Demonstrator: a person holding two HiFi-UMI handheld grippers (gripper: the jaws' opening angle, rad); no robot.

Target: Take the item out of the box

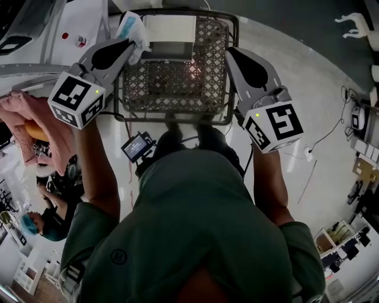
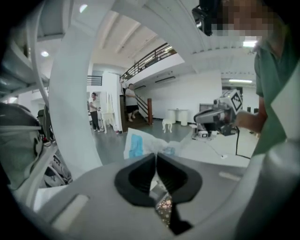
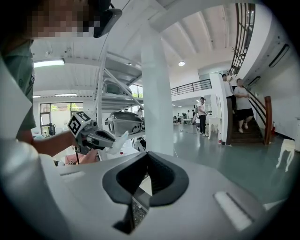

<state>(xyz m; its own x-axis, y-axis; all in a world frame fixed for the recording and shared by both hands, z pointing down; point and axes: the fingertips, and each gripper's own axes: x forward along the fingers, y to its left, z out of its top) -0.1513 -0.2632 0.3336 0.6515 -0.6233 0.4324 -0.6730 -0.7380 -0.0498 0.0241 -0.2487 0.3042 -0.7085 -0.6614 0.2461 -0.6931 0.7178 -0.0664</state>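
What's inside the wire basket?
The dark wire mesh basket shows bare mesh and a white panel at its far end. The left gripper's white-and-blue plastic packet hides one corner.

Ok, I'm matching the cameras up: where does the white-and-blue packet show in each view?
Head view: packet top left, by the wire basket's left rim.
Left gripper view: packet at centre, just beyond the jaws.
Right gripper view: packet left of centre, small, white.
Shared landmark: the left gripper shut on it.

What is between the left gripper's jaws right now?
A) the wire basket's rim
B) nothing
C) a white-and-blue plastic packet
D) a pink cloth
C: the left gripper has its jaws pinched shut on a white-and-blue plastic packet that sticks out past their tips.
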